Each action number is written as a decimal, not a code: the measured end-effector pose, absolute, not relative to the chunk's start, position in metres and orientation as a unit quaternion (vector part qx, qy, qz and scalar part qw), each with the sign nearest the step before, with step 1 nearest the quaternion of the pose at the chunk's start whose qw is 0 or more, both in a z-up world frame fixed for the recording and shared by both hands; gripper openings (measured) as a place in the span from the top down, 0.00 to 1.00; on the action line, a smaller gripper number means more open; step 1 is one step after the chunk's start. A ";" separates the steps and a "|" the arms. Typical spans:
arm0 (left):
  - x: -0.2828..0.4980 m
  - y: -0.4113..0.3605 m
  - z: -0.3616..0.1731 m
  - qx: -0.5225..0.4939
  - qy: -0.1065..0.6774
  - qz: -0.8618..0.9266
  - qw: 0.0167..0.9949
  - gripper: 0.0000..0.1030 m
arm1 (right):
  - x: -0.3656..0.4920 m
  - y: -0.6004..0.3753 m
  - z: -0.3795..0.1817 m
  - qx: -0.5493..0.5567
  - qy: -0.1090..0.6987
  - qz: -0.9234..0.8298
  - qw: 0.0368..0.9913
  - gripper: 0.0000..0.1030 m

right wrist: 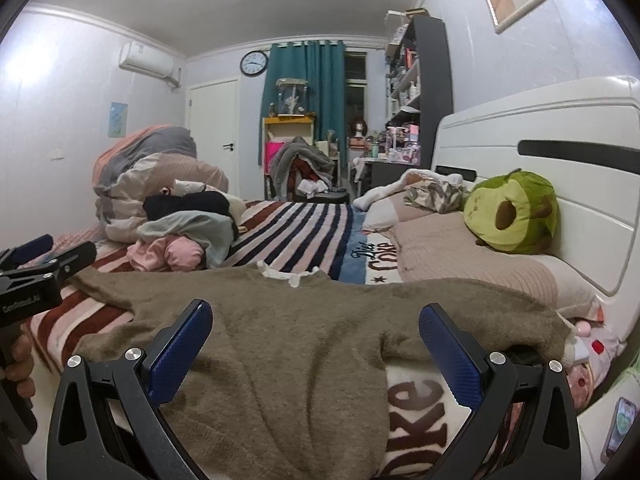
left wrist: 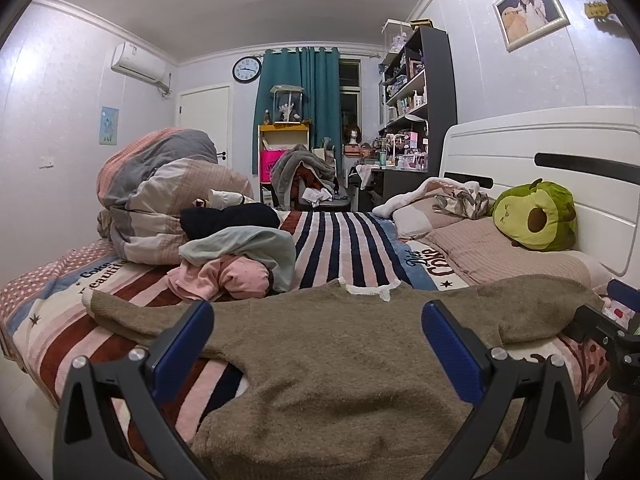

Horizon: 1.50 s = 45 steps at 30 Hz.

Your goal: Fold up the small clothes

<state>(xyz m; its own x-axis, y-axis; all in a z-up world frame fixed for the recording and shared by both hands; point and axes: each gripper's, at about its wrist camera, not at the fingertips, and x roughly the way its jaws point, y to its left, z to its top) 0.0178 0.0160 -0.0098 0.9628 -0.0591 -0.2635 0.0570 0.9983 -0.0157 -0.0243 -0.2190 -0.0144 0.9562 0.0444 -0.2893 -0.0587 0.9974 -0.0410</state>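
A small brown fuzzy sweater (left wrist: 320, 360) with a white frilled collar (left wrist: 368, 290) lies spread flat on the striped blanket (left wrist: 344, 244), sleeves out to both sides. It also shows in the right wrist view (right wrist: 288, 340). My left gripper (left wrist: 318, 320) is open and empty, held just above the sweater's body, left of centre. My right gripper (right wrist: 316, 320) is open and empty over the sweater's right half. The right gripper shows at the edge of the left wrist view (left wrist: 616, 332), and the left gripper at the edge of the right wrist view (right wrist: 44, 264).
A pile of clothes (left wrist: 240, 260) in pink, pale green and black lies behind the sweater on the left, in front of a bundled duvet (left wrist: 160, 192). Pillows (left wrist: 492, 252) and a green avocado plush (left wrist: 532, 216) lie by the white headboard (left wrist: 560, 160). A phone (right wrist: 620, 424) lies at right.
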 end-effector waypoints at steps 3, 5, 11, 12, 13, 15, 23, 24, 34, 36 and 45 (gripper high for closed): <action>0.022 0.026 -0.011 -0.013 0.133 -0.030 0.991 0.01 | -0.018 -0.211 -0.011 -0.029 0.152 0.045 0.987 0.01; 0.027 0.035 -0.012 -0.019 0.134 -0.029 0.990 0.01 | -0.011 -0.206 -0.011 -0.026 0.160 0.063 0.985 0.01; 0.047 0.075 -0.019 -0.042 0.150 -0.025 0.988 0.01 | 0.019 -0.189 -0.021 -0.002 0.199 0.095 0.975 0.01; 0.052 0.086 -0.022 -0.046 0.154 -0.023 0.987 0.01 | 0.024 -0.188 -0.023 0.006 0.205 0.101 0.973 0.01; 0.056 0.093 -0.025 -0.049 0.158 -0.020 0.986 0.01 | 0.032 -0.184 -0.027 0.013 0.215 0.108 0.970 0.01; 0.070 0.114 -0.034 -0.055 0.171 -0.015 0.984 0.01 | 0.044 -0.180 -0.033 0.021 0.229 0.119 0.966 0.01; 0.133 0.216 -0.085 -0.083 0.241 0.031 0.966 0.01 | 0.095 -0.159 -0.079 0.043 0.314 0.177 0.932 0.09; 0.143 0.234 -0.094 -0.084 0.250 0.045 0.963 0.01 | 0.099 -0.158 -0.085 0.046 0.321 0.178 0.929 0.09; 0.207 0.377 -0.145 -0.132 0.288 0.128 0.940 0.01 | 0.154 -0.148 -0.120 0.060 0.362 0.179 0.913 0.09; 0.213 0.392 -0.146 -0.126 0.283 0.146 0.939 0.01 | 0.160 -0.142 -0.122 0.048 0.364 0.179 0.913 0.08; 0.247 0.431 -0.157 -0.107 0.288 0.145 0.941 0.01 | 0.179 -0.122 -0.139 0.023 0.388 0.182 0.903 0.08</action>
<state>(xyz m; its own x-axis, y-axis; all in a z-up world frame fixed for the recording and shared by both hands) 0.2469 0.4308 -0.1571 0.7922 0.2101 -0.5729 -0.3336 0.9353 -0.1182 0.1788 -0.1218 -0.1388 0.6331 0.3463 -0.6923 -0.3105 0.9328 0.1827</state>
